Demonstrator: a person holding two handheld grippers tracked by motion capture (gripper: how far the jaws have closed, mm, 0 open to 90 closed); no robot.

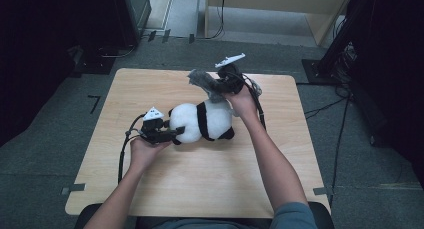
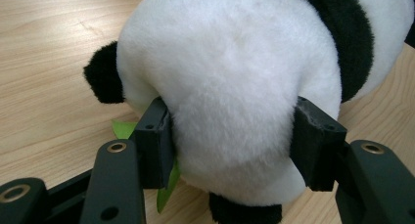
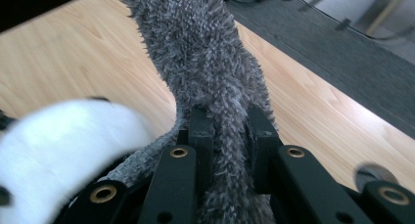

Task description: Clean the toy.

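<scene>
High view: a toy panda point(image 1: 202, 121) lay on its side near the middle of the table point(image 1: 200, 184), a little toward the far edge. The left tool point(image 1: 172, 134) held the panda's white end from the left. The right tool point(image 1: 220, 86) was raised just behind the panda, toward the far edge, with a grey cloth point(image 1: 205, 81) hanging from it down to the toy's back.

Left gripper view: the left tool point(image 2: 230, 138) stood about half open, its pads point(image 2: 155, 141) pressed into the white fur on both sides. A green leaf point(image 2: 166, 185) poked out under the toy.

Right gripper view: the right tool point(image 3: 229, 136) was nearly closed, pinching a bunched strand of the grey cloth point(image 3: 205, 62). The panda point(image 3: 63, 150) showed blurred at lower left.

Judgement: the step in hand looked like pulling the cloth off the panda while the left tool pinned it down. The next move likely calls for lifting the cloth up and away, with the left grip held firm so the toy does not drag along.
</scene>
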